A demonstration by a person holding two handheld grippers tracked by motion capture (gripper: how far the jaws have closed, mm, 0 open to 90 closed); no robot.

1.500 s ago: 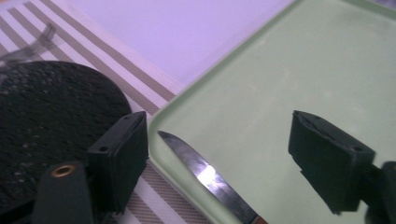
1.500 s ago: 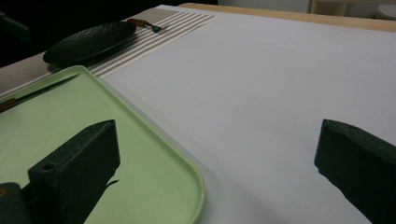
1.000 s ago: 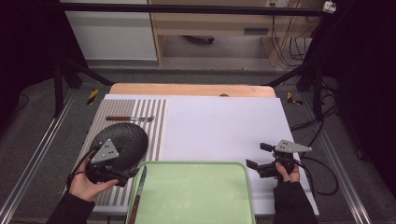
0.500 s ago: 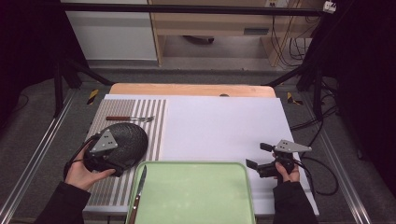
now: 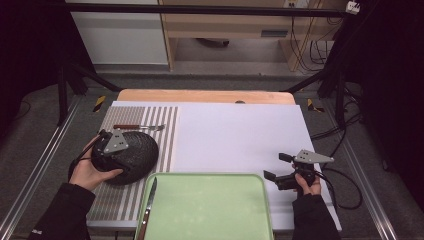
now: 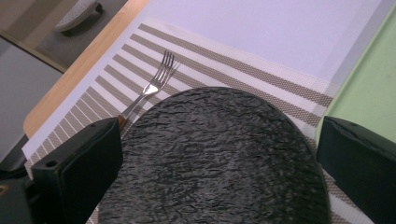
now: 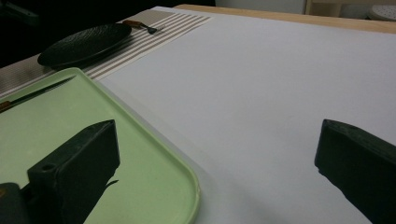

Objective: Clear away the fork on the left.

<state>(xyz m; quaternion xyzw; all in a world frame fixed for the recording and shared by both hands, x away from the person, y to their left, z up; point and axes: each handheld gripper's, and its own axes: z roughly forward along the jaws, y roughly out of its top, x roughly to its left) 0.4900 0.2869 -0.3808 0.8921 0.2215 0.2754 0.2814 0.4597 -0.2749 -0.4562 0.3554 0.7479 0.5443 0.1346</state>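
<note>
The work looks like laying a place setting on the striped mat (image 5: 165,125), and it is partly done, as I judge it: the plate (image 5: 132,155) lies flat on the mat, the fork (image 5: 137,127) lies on the mat just beyond the plate, and the knife (image 5: 148,207) is not yet moved, lying along the left edge of the green tray (image 5: 210,210). What seems left is to let go of the plate fully and bring the knife over beside it. The left tool (image 6: 219,154) hangs over the plate's near edge with its jaws spread wide, one on either side of the dark rim; in its own view the plate runs straight ahead between the jaws and the fork points away past it, to the left. I cannot tell whether a jaw touches the rim. The right tool (image 7: 215,172) is also spread wide and holds nothing; it hovers low over the white worktop (image 7: 280,84), with the tray's corner just beside its left jaw and the plate well apart, far ahead to the left.
</note>
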